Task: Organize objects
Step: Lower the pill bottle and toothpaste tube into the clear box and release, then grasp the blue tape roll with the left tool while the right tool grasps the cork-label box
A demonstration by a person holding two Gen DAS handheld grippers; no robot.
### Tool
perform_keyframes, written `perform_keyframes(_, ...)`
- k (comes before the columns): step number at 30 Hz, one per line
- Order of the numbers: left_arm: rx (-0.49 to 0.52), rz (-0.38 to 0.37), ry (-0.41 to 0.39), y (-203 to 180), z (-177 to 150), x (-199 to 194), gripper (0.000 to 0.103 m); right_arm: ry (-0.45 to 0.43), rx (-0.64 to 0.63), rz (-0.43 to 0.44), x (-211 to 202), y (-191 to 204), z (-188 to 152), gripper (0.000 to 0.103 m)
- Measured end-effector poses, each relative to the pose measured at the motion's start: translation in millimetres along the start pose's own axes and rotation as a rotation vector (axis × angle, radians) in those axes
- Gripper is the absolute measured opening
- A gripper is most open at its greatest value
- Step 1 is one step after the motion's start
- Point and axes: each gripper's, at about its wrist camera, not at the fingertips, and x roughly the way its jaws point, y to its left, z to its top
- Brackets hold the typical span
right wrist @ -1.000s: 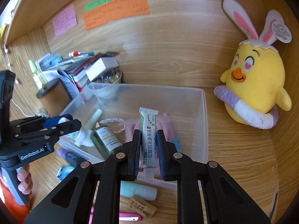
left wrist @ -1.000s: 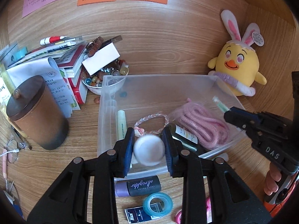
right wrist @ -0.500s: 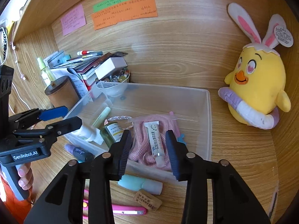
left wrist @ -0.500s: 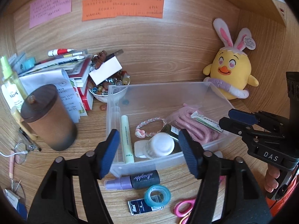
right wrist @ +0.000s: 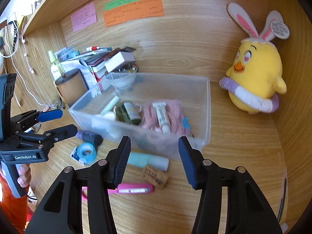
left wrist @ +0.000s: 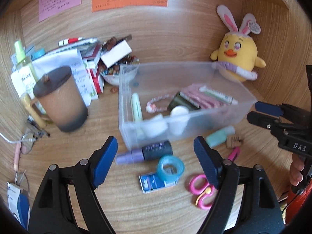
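A clear plastic bin (left wrist: 197, 117) (right wrist: 206, 105) on the wooden desk holds a white-capped bottle (left wrist: 178, 115), a white tube (right wrist: 161, 117) on pink rope (right wrist: 175, 117), a dark green bottle (right wrist: 127, 112), a pale green stick (left wrist: 136, 109) and a braided bracelet (left wrist: 158, 102). My left gripper (left wrist: 156, 160) is open and empty, in front of the bin above a purple-capped tube (left wrist: 144, 153) and a blue tape roll (left wrist: 170, 167). My right gripper (right wrist: 153, 161) is open and empty, in front of the bin above a mint bottle (right wrist: 148, 160), a cork (right wrist: 155, 176) and pink scissors (right wrist: 132, 191).
A brown lidded cup (left wrist: 60, 99) stands left of the bin. Books, pens and a bowl of beads (left wrist: 119, 72) are piled behind it. A yellow chick plush (right wrist: 255, 76) sits at the back right. A blue card (left wrist: 154, 182) lies under the tape roll.
Both grippers opened and pulled back from the bin. The white-capped bottle and the white tube, held a second ago, now lie inside the bin.
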Motion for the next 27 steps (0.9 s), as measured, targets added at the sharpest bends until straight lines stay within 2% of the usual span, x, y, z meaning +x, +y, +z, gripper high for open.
perform_keyframes(8, 0.011, -0.008, 0.079, -4, -25, 16, 0.081, 0.097, -0.004, -0.023, 21, 1, -25, 0.050)
perform_keyframes(16, 0.017, -0.009, 0.128, -10, -33, 31, 0.080, 0.190, -0.009, -0.057, 49, 5, -40, 0.051)
perform_keyframes(21, 0.036, -0.011, 0.133, -13, -35, 35, 0.062, 0.190, -0.026, -0.081, 53, 8, -41, 0.050)
perform_keyframes(24, 0.036, -0.018, 0.138, -14, -37, 38, 0.049, 0.185, -0.037, -0.080, 52, 10, -39, 0.039)
perform_keyframes(27, 0.041, -0.020, 0.128, -14, -37, 37, 0.038, 0.181, -0.033, -0.082, 50, 9, -37, 0.039)
